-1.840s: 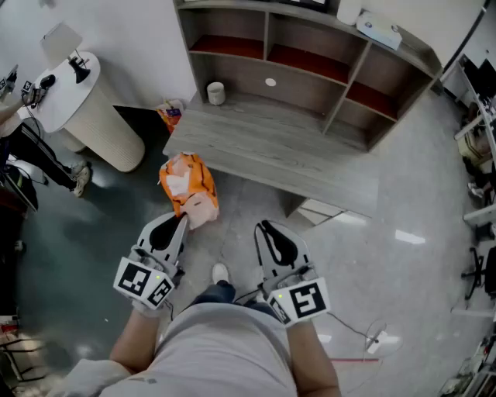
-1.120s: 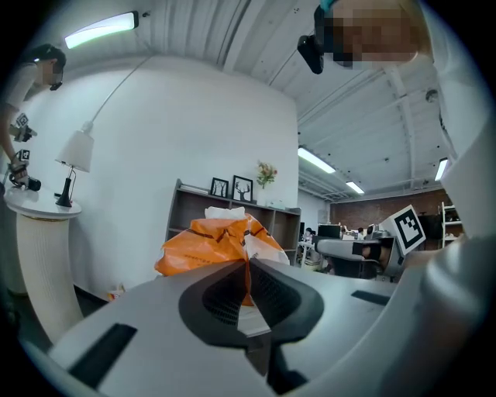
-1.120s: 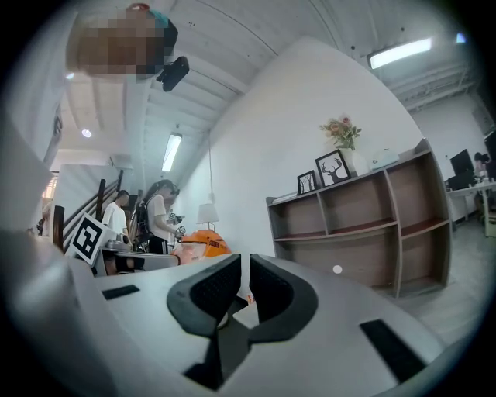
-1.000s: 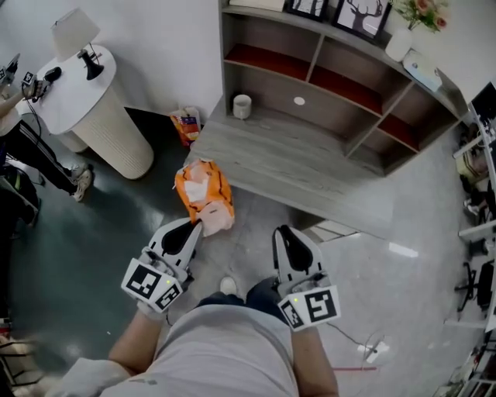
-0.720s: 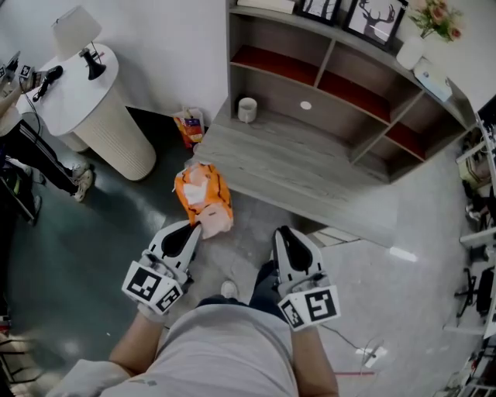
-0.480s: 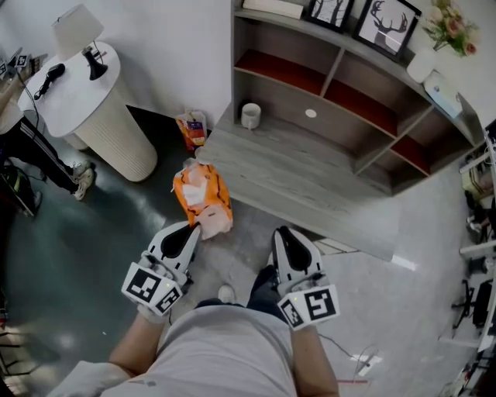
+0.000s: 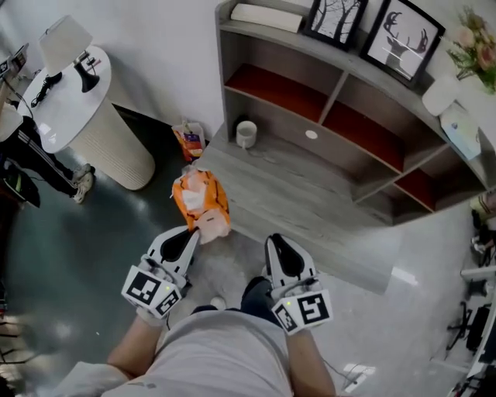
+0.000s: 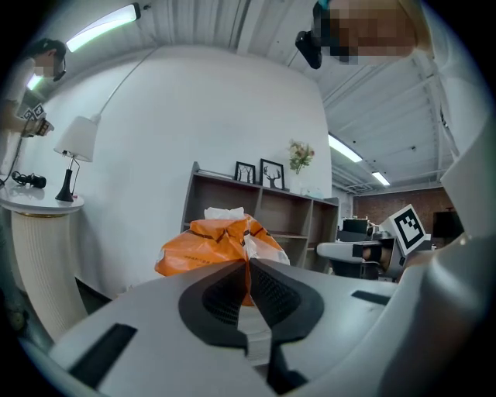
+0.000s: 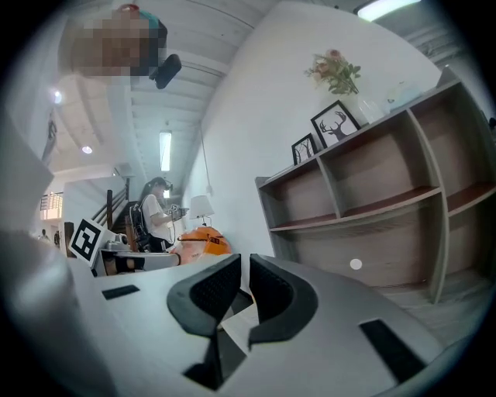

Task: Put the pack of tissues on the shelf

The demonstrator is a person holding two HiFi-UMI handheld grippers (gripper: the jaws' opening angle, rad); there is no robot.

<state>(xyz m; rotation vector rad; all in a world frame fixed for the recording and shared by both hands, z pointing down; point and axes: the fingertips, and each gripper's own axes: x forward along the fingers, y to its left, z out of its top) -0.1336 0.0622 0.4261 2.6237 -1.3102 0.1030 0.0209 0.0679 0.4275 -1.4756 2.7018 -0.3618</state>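
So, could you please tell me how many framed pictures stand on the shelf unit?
2. Both stand on top of the shelf unit: the tree picture toward the middle, the deer picture just right of it. None other shows; the back edge is cropped.

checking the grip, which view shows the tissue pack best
Head view: the whole orange tissue pack shows, pinched at its near end by the left gripper. Left gripper view shows it close, bottom behind the jaws. Right gripper view shows a small orange bit.
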